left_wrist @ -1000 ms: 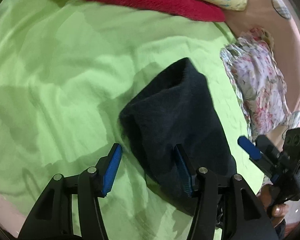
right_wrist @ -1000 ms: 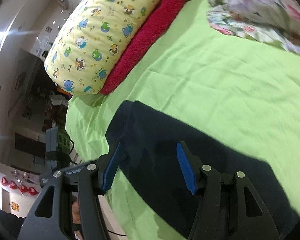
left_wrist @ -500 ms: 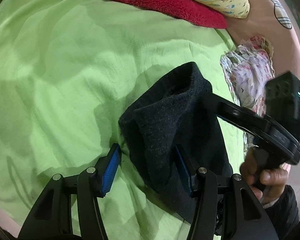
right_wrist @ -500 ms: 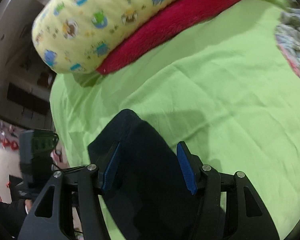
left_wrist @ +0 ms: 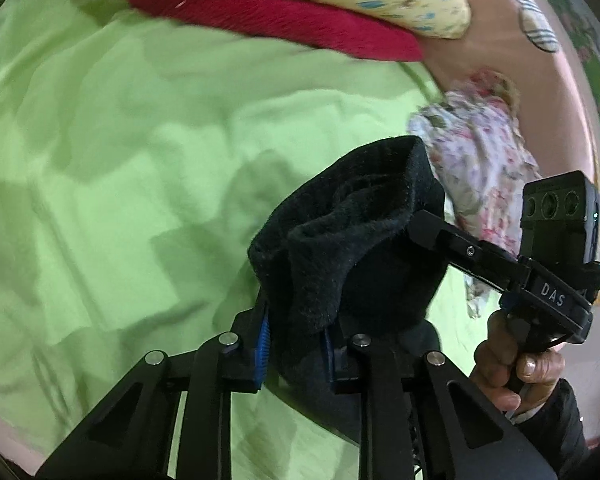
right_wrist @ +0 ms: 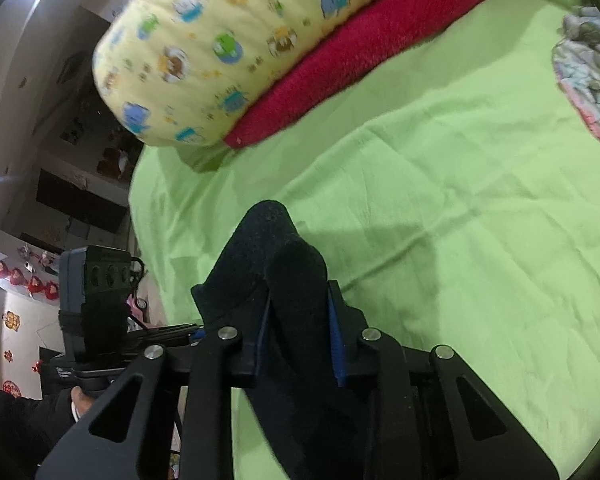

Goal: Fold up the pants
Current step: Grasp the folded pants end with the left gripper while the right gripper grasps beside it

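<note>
The dark navy fleece pants are bunched and lifted off the green bedsheet. My left gripper is shut on one edge of the pants, with cloth draped over its fingers. My right gripper is shut on the other edge of the pants. In the left wrist view the right gripper's finger reaches into the cloth from the right, held by a hand. In the right wrist view the left gripper's body shows at the left.
A yellow cartoon-print pillow lies on a red fleece blanket at the head of the bed. A floral cloth lies at the bed's right side by a pink wall. Room furniture shows beyond the bed's left edge.
Both grippers have closed on the pants, which lay flat a second ago. The grippers have lifted the edge up off the sheet and it now stands bunched between them.
</note>
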`<state>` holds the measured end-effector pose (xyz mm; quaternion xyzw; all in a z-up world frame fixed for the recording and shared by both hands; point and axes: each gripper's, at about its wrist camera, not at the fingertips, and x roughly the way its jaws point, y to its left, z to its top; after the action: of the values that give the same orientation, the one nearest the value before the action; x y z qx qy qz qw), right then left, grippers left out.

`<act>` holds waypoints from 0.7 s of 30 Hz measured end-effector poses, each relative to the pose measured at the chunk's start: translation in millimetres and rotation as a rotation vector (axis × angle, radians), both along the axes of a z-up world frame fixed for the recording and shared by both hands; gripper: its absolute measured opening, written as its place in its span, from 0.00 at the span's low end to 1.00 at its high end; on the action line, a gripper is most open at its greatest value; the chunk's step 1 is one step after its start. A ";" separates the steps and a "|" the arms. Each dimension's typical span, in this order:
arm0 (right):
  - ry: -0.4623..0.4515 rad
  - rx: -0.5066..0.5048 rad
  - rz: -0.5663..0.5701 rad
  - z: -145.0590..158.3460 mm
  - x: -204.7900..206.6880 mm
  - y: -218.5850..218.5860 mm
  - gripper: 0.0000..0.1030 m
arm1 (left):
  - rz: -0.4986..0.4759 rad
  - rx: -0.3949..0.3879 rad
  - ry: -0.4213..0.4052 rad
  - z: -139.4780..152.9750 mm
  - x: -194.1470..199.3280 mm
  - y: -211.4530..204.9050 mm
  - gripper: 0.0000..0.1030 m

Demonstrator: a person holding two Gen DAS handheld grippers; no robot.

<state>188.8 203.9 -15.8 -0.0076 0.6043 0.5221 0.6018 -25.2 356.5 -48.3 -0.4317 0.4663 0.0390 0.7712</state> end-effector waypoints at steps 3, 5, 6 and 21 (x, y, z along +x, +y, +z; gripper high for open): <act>-0.011 0.034 -0.026 17.0 -2.9 -18.2 0.25 | -0.029 0.008 -0.036 18.3 -0.1 -10.0 0.18; -0.018 0.055 -0.049 29.4 -3.4 -34.3 0.25 | -0.057 0.006 -0.067 32.8 0.4 -21.4 0.18; -0.021 0.063 -0.061 34.2 -5.2 -40.0 0.25 | -0.065 0.007 -0.076 37.1 1.2 -26.2 0.18; -0.071 0.105 -0.273 75.5 -27.7 -170.6 0.18 | -0.328 -0.002 -0.172 91.1 31.0 -120.2 0.18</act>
<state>161.1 33.3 59.7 0.0877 0.5500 0.4654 0.6879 5.8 236.4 42.8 -0.3522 0.4627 -0.1249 0.8039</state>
